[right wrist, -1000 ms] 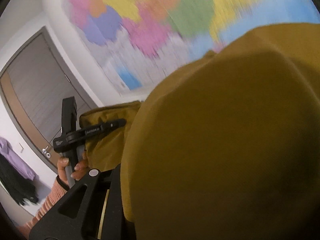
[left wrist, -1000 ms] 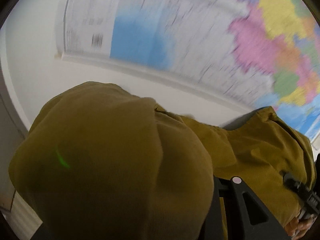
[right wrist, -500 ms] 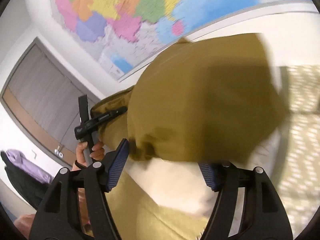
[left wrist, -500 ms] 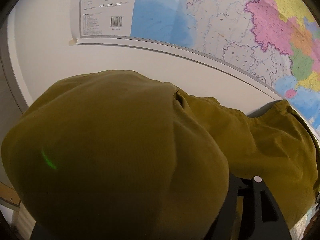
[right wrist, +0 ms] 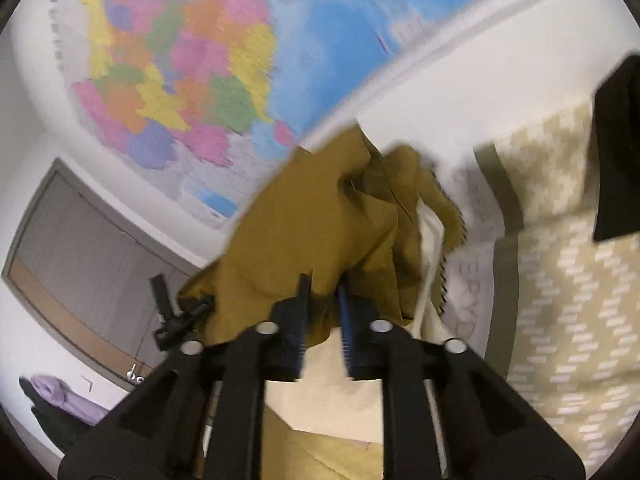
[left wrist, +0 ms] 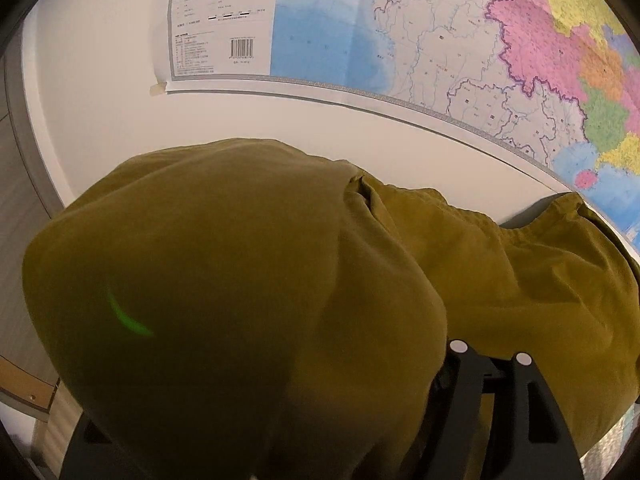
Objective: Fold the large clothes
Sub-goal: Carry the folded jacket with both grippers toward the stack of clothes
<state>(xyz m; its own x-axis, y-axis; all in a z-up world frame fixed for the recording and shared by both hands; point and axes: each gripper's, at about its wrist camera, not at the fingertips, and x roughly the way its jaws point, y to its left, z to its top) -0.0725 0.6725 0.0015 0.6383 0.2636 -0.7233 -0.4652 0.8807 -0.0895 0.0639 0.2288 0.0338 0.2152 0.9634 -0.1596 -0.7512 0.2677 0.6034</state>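
Observation:
A large olive-yellow garment (left wrist: pixel 240 300) lies draped over my left gripper and hides both fingertips. Only one black finger arm (left wrist: pixel 524 408) shows at the lower right, standing far out to the side; the jaws are opening. In the right wrist view the same garment (right wrist: pixel 320 208) hangs bunched, with a pale lining showing. My right gripper (right wrist: pixel 323 288) has its blue pads shut on the garment's lower edge. The left gripper (right wrist: pixel 176 316) appears there small and blurred, at the cloth's left end.
A big coloured wall map (left wrist: pixel 420 48) hangs on the white wall behind. A bed with beige patterned bedding (right wrist: pixel 568 280) lies to the right, with a black item (right wrist: pixel 616 152) at its far edge. A grey door (right wrist: pixel 80 248) and hanging purple clothes (right wrist: pixel 56 392) are at left.
The cloth slid off my right gripper, whose jaws spread wide and then closed on the garment's edge; the bed came into view. The left gripper's visible finger arm shifted outward.

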